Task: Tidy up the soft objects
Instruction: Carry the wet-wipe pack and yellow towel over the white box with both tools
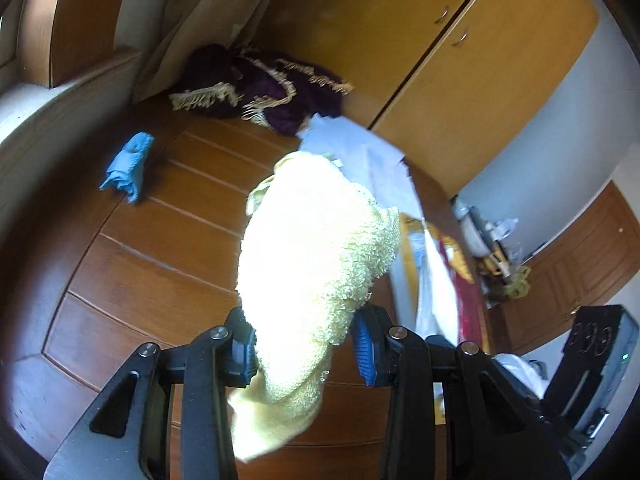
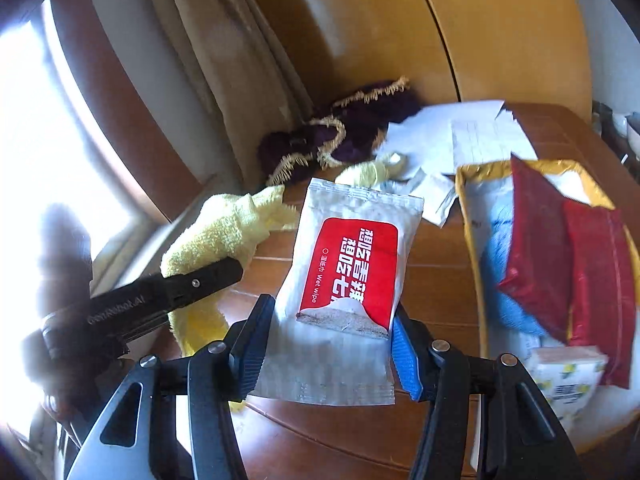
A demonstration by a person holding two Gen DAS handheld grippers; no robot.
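While clamped between the two blue pads of the left gripper [image 1: 304, 344], hangs one pale yellow towel [image 1: 316, 248], bunched above the jaws and trailing below them toward the camera. Held clear of the brown wooden table [image 1: 160, 248], over its middle. Seen again from the right wrist view, same yellow towel [image 2: 216, 232] with the left gripper [image 2: 224, 270] entering from the left side, black finger across the cloth.

Between the pads of the right gripper [image 2: 328, 344], gripped by its lower half, one white wet-wipe packet [image 2: 348, 272] with a red label, upright and slightly tilted, lifted above the tabletop.

Counted otherwise: one blue glove [image 1: 128, 166] lying crumpled on the table, well apart to the left of the towel; one dark purple cloth with gold fringe [image 1: 264, 88] heaped at the far edge against the curtain [image 1: 208, 16]; a loose pile of white papers [image 1: 360, 156] just behind the towel, number not countable. On the right, one gold-rimmed open bag [image 2: 472, 240] holding a light blue soft item [image 2: 500, 264], one red pouch [image 2: 568, 256], and one small lemon-printed pack [image 2: 568, 372] at its near end. Behind, two orange wardrobe doors [image 1: 480, 60].
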